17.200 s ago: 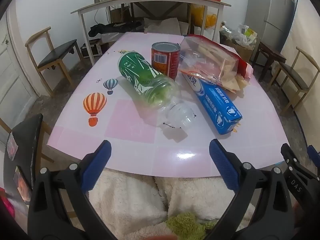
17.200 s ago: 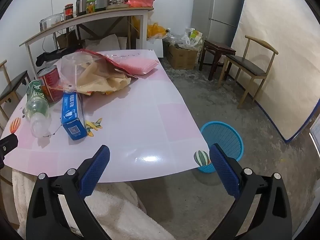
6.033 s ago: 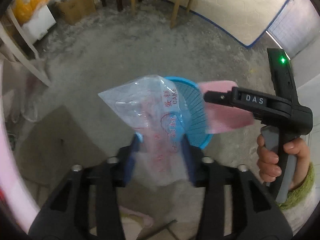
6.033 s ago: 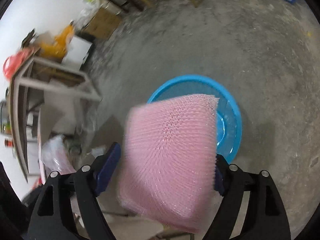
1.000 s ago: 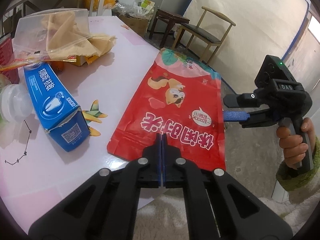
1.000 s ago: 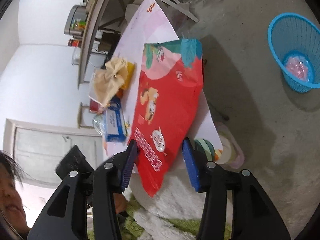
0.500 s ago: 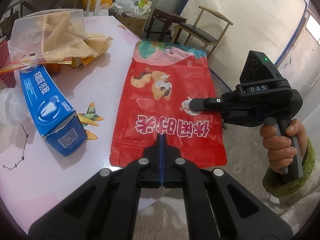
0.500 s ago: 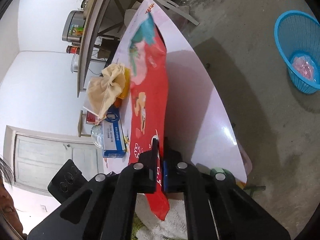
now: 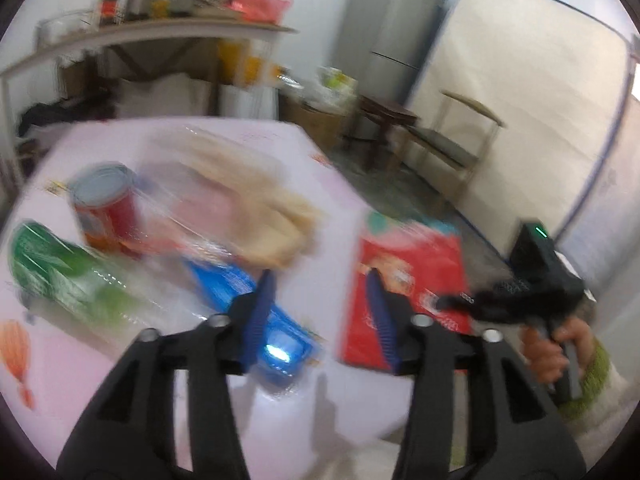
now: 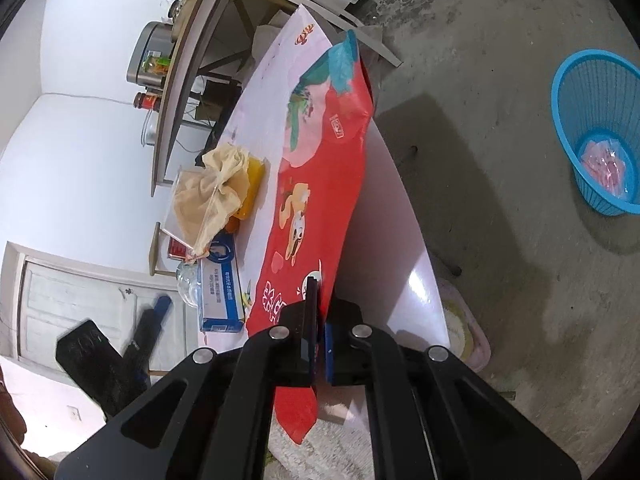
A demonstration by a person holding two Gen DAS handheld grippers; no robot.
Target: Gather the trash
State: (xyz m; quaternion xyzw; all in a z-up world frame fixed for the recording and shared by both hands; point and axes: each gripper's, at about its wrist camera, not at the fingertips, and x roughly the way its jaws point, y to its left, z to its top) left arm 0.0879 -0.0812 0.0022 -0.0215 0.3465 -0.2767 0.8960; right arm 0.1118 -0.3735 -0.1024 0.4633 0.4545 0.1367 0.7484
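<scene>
Pinching the red snack bag [image 10: 320, 184] by its near end at the bench's [image 10: 404, 256] edge, the right gripper [image 10: 319, 334] had sole charge, so the left gripper [image 9: 322, 312], fingers just parted and empty, let it be carried to the blue basket [image 10: 600, 128] on the floor.

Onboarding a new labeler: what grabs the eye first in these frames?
The red bag, pinched at its edge by the shut right gripper and hanging over the table edge. Then the blue basket on the floor, pink trash inside. The left gripper has just opened, empty, above the table.
</scene>
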